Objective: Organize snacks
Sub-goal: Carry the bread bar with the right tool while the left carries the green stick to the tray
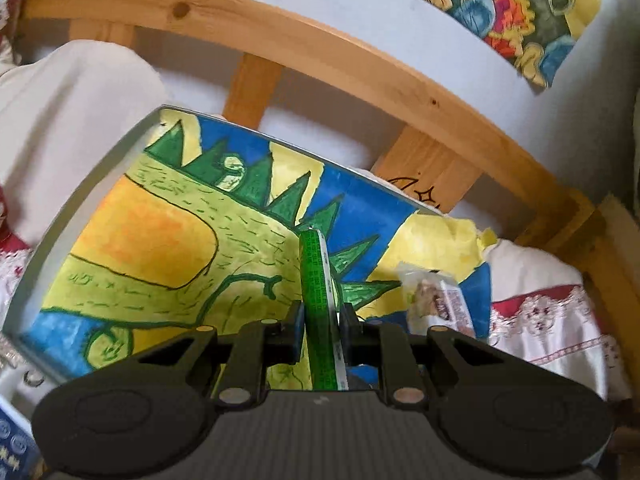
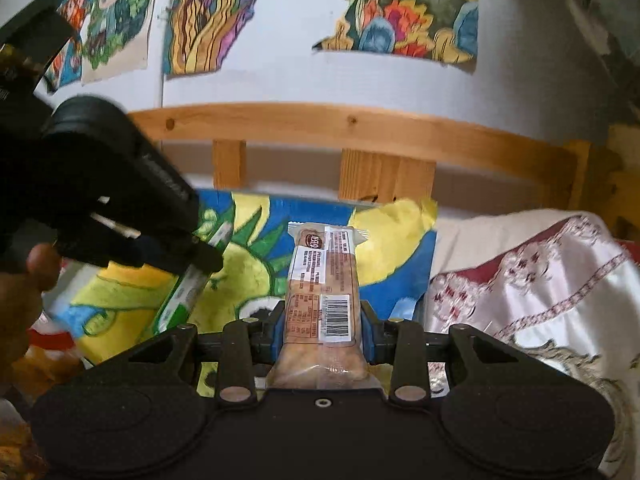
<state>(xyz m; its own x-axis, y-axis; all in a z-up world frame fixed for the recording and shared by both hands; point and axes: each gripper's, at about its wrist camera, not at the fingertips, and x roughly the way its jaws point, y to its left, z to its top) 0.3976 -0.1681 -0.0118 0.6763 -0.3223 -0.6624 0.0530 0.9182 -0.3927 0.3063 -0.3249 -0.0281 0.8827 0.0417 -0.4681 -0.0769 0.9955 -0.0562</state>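
Observation:
A thin green-and-white snack packet (image 1: 318,300) stands edge-on between the pads of my left gripper (image 1: 321,318), which is shut on it. In the right wrist view the same green packet (image 2: 192,280) shows in the left gripper (image 2: 200,258) at the left. My right gripper (image 2: 322,326) is shut on a clear-wrapped brown pastry packet (image 2: 324,276) with white labels and a barcode. That pastry packet (image 1: 436,300) also appears at the right of the left wrist view. Both packets hang over a painted board with a green spiky dragon (image 1: 168,240).
The painted board (image 2: 396,248) lies on a bed with white and red embroidered cloth (image 2: 528,272). A wooden headboard rail (image 1: 304,48) runs behind it, with paintings (image 2: 404,8) on the white wall. A person's hand (image 2: 24,280) holds the left gripper. More wrappers (image 2: 44,356) lie at the lower left.

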